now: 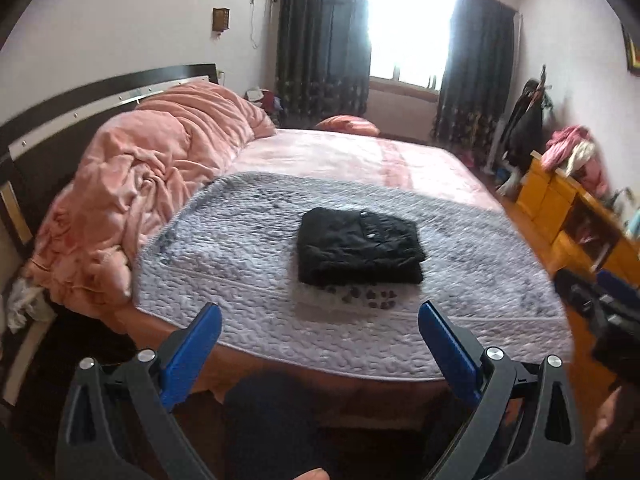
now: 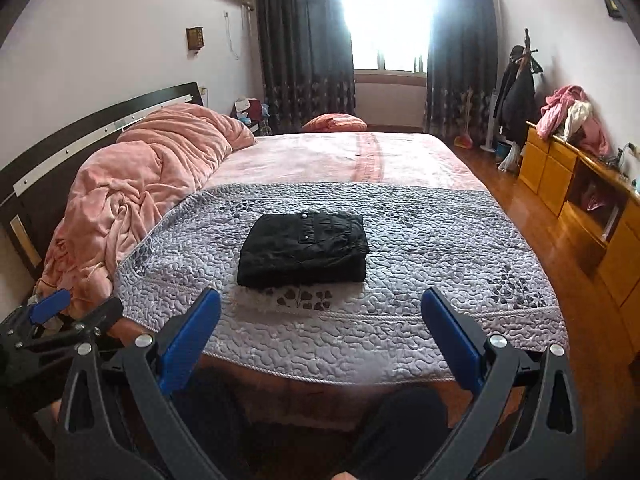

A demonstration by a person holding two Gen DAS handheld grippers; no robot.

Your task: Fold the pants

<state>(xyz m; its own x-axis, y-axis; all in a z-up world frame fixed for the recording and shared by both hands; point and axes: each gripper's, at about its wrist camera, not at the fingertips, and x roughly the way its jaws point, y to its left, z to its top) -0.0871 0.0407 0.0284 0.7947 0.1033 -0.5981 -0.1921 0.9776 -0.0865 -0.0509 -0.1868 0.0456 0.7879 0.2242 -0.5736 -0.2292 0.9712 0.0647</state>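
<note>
The black pants (image 1: pixel 360 246) lie folded into a compact rectangle on the grey quilted bedspread (image 1: pixel 240 272); they also show in the right wrist view (image 2: pixel 306 246), on the bedspread (image 2: pixel 440 264). My left gripper (image 1: pixel 320 314) is open and empty, held back over the bed's near edge, apart from the pants. My right gripper (image 2: pixel 320 300) is open and empty, also short of the pants. The left gripper also shows at the left edge of the right wrist view (image 2: pixel 48 312). The right gripper shows blurred at the right edge of the left wrist view (image 1: pixel 600 304).
A crumpled pink duvet (image 2: pixel 132 184) lies on the left against the dark headboard (image 2: pixel 80 128). A yellow wooden dresser (image 2: pixel 580 208) with clothes on top stands right, across wooden floor. Curtains and a bright window (image 2: pixel 388 20) are at the back. The person's legs show below.
</note>
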